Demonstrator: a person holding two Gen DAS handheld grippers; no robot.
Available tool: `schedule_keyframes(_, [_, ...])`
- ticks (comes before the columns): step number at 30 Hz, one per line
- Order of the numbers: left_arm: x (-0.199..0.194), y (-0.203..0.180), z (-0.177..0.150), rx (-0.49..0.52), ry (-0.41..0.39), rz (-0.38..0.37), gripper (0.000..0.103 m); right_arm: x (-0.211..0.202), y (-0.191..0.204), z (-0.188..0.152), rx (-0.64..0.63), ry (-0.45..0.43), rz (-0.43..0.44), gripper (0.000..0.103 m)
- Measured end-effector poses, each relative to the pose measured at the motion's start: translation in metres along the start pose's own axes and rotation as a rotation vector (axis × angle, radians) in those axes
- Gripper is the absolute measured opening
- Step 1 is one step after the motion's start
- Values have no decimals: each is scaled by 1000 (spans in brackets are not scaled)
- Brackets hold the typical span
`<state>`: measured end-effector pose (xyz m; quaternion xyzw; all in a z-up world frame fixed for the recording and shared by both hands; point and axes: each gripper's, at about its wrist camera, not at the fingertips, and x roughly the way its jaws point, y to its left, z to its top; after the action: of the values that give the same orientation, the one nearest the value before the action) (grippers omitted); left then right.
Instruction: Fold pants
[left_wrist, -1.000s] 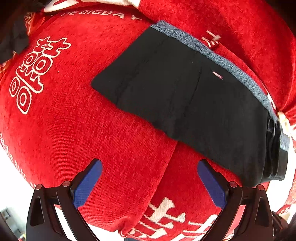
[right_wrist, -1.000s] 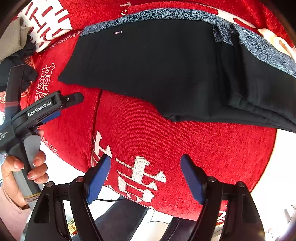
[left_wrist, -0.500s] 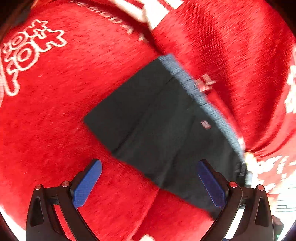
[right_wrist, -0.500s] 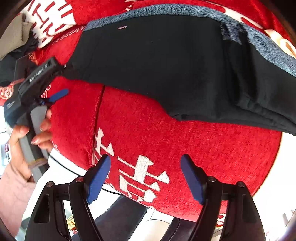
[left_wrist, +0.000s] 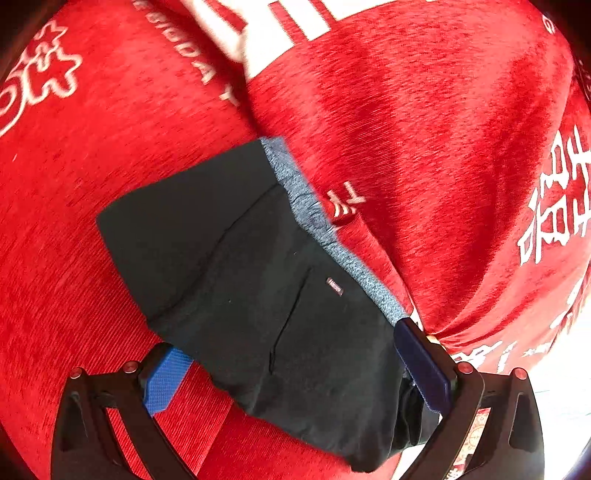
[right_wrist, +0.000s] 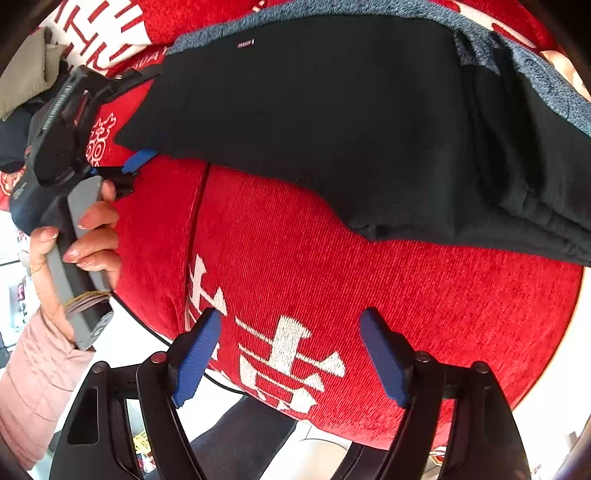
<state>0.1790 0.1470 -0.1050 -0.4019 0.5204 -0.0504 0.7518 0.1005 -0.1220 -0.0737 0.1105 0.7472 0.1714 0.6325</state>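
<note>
Black pants (left_wrist: 258, 295) with a grey-blue inner waistband lie folded flat on a red cover with white characters (left_wrist: 424, 147). My left gripper (left_wrist: 295, 376) is open, its two blue-padded fingers straddling the near folded end of the pants, close over the cloth. In the right wrist view the pants (right_wrist: 332, 122) lie across the top, and the left gripper (right_wrist: 136, 122) sits at their left end, held by a hand. My right gripper (right_wrist: 288, 354) is open and empty, over the red cover short of the pants' near edge.
The red cover (right_wrist: 369, 295) drops away at its front edge to a pale floor. A beige and dark cloth pile (right_wrist: 26, 85) lies at the far left. A pink-sleeved arm (right_wrist: 37, 369) holds the left gripper.
My left gripper has moved forward onto the left end of the pants, which now lie between its fingers. My right gripper has barely moved.
</note>
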Motion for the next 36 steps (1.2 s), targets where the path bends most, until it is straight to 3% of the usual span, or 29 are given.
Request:
schedule_keyframes(3, [21, 13, 3, -39, 63, 97, 102, -9, -3, 5, 1, -31, 6, 81])
schedule_keyframes(5, [19, 8, 3, -46, 22, 145, 92, -14, -7, 12, -3, -51, 4, 81])
schedule_keyframes(7, [19, -2, 2, 23, 8, 283, 42, -23, -11, 23, -11, -75, -13, 81])
schedule_keyframes(8, [20, -10, 0, 94, 1, 374, 38, -28, -12, 29, -16, -89, -18, 81])
schedule_keyframes(10, [23, -34, -10, 304, -41, 465, 35, -43, -14, 48, -26, -127, -21, 81])
schedule_keyframes(12, [30, -67, -36, 620, -100, 603, 34, -60, -13, 71, -40, -163, -5, 81])
schedule_keyframes(13, [33, -77, -48, 722, -122, 640, 34, -69, -12, 85, -52, -178, 6, 81])
schedule_keyframes(15, [34, -85, -62, 828, -141, 666, 34, -84, 0, 115, -91, -198, 32, 81])
schedule_keyframes(17, [33, -82, -68, 868, -143, 688, 34, -89, 14, 143, -132, -178, 55, 81])
schedule_keyframes(20, [37, -85, -70, 899, -147, 704, 34, -77, 55, 183, -242, -77, 83, 81])
schedule_keyframes(26, [37, -90, -87, 1026, -181, 758, 34, -38, 139, 218, -378, 10, 121, 81])
schedule_keyframes(30, [35, -90, -89, 1043, -193, 767, 34, 8, 179, 232, -459, 131, 15, 81])
schedule_keyframes(34, [36, -92, -88, 1043, -161, 752, 34, 44, 184, 239, -453, 224, -54, 81])
schedule_keyframes(35, [33, -98, -95, 1052, -170, 750, 34, 51, 180, 241, -432, 248, -67, 65])
schedule_keyframes(36, [30, -104, -98, 1066, -185, 745, 34, 57, 172, 241, -400, 266, -47, 23])
